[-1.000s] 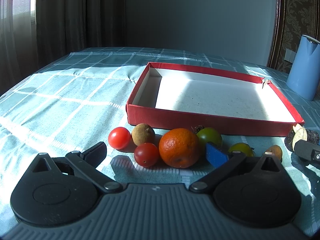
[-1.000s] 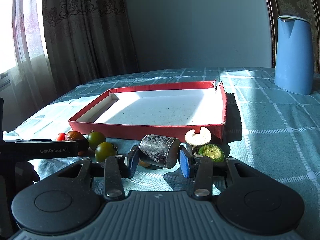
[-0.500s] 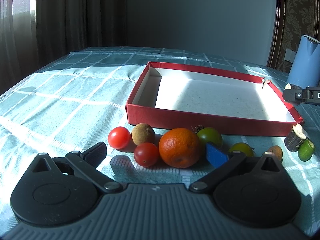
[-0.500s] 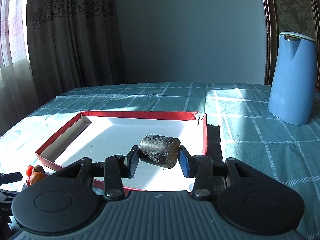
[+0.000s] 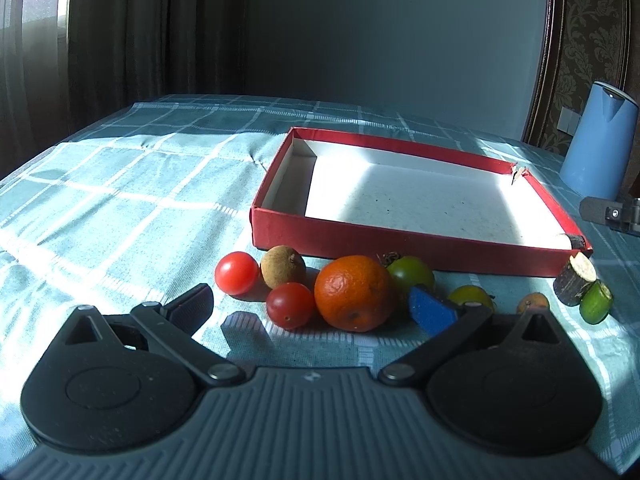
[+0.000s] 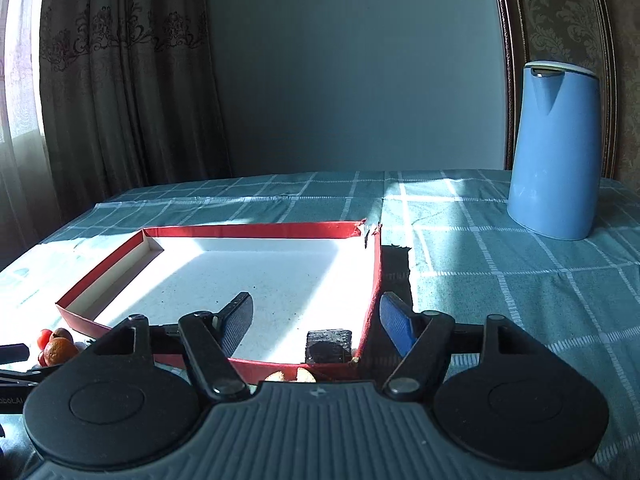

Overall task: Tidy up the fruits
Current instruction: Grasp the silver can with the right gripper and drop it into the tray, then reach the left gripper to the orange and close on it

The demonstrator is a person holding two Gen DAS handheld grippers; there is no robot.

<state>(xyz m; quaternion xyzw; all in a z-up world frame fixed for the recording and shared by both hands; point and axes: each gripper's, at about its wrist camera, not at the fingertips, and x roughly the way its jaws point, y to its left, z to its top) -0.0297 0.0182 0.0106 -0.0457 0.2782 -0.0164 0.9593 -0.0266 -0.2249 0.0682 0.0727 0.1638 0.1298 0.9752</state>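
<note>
Left wrist view, left to right: checked cloth (image 5: 120, 208) over the bench; left gripper (image 5: 310, 312) low over the fruit, jaws wide, nothing between the pads. Just ahead, a row of fruit on the cloth in front of the red box (image 5: 400, 240): red tomato (image 5: 236, 273), brown fruit (image 5: 283, 266), second tomato (image 5: 290, 305) touching the orange (image 5: 354, 298), green tomato (image 5: 412, 276) behind it, yellow-green tomato (image 5: 470, 296), small orange-brown fruit (image 5: 534, 302). Further right, dark cane piece (image 5: 574, 284) with pale cut face, touching a green chunk (image 5: 596, 302). Inside the box's near right corner, a dark piece (image 5: 574, 240) only partly seen. Blue kettle (image 5: 600, 140) standing far right; part of the right gripper's finger (image 5: 600, 210) at the edge.

Right wrist view, left to right: fruit cluster at far left, box with white floor (image 6: 240, 272) in sun, right gripper (image 6: 316, 316) above the near right corner, jaws opening, holding nothing; dark piece (image 6: 329, 345) lying below them on the box floor against the right wall. Kettle (image 6: 556, 152) upright on the cloth, well apart.
</note>
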